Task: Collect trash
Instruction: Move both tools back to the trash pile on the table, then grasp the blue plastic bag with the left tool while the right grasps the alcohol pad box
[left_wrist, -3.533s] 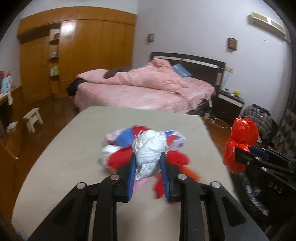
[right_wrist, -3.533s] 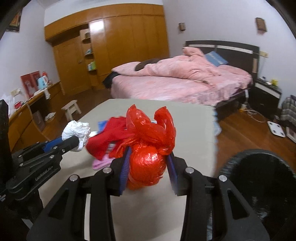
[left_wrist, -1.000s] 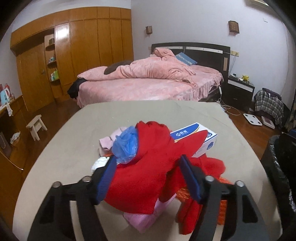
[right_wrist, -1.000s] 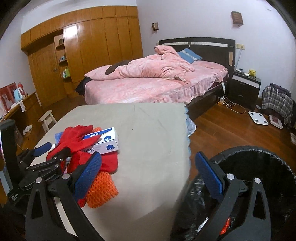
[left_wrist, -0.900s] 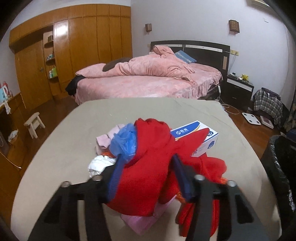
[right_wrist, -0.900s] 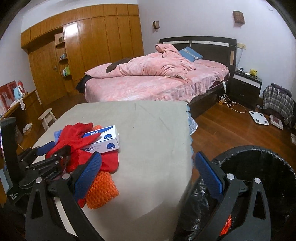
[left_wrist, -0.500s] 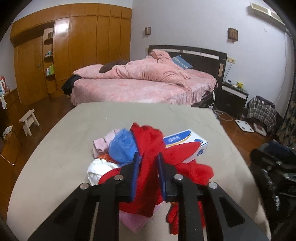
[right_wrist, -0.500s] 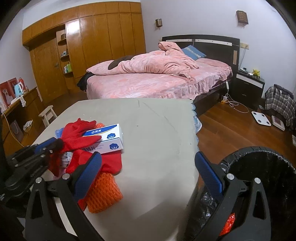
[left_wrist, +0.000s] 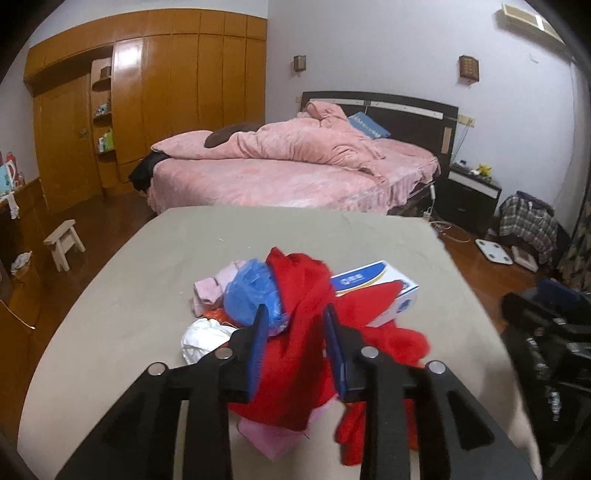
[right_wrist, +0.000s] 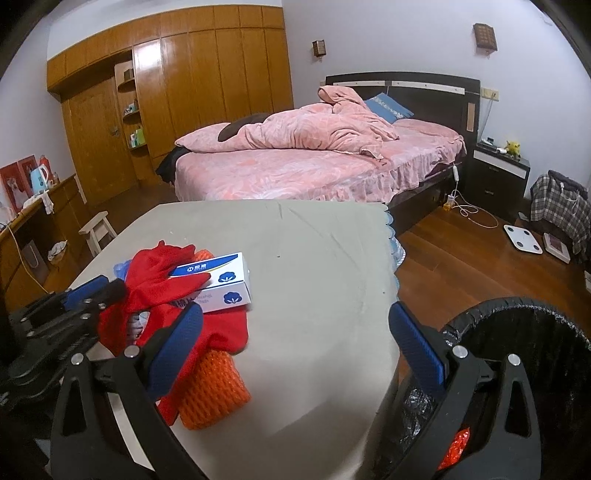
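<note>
The left gripper (left_wrist: 293, 339) has a fold of the red cloth (left_wrist: 299, 354) between its blue pads, and its jaws are opening — the pads stand a little apart with the cloth bunched in the gap and reaching both of them. The cloth's long axis runs away from the gripper, its far end rising to a peak just beyond the fingertips, its near end hanging below the jaws. Just left of the left pad sits a blue plastic bag (left_wrist: 251, 291), and lower left of it a white wad (left_wrist: 201, 339). Beyond the right pad lies a white-and-blue box (left_wrist: 376, 291), its long axis slanting up to the right. All of it rests on the grey table (left_wrist: 166, 266).

The right gripper (right_wrist: 295, 339) is spread wide with nothing between its pads. Under its left finger lies an orange mesh roll (right_wrist: 214, 387); under its right — the black-lined trash bin (right_wrist: 535, 350), past the table's edge.
</note>
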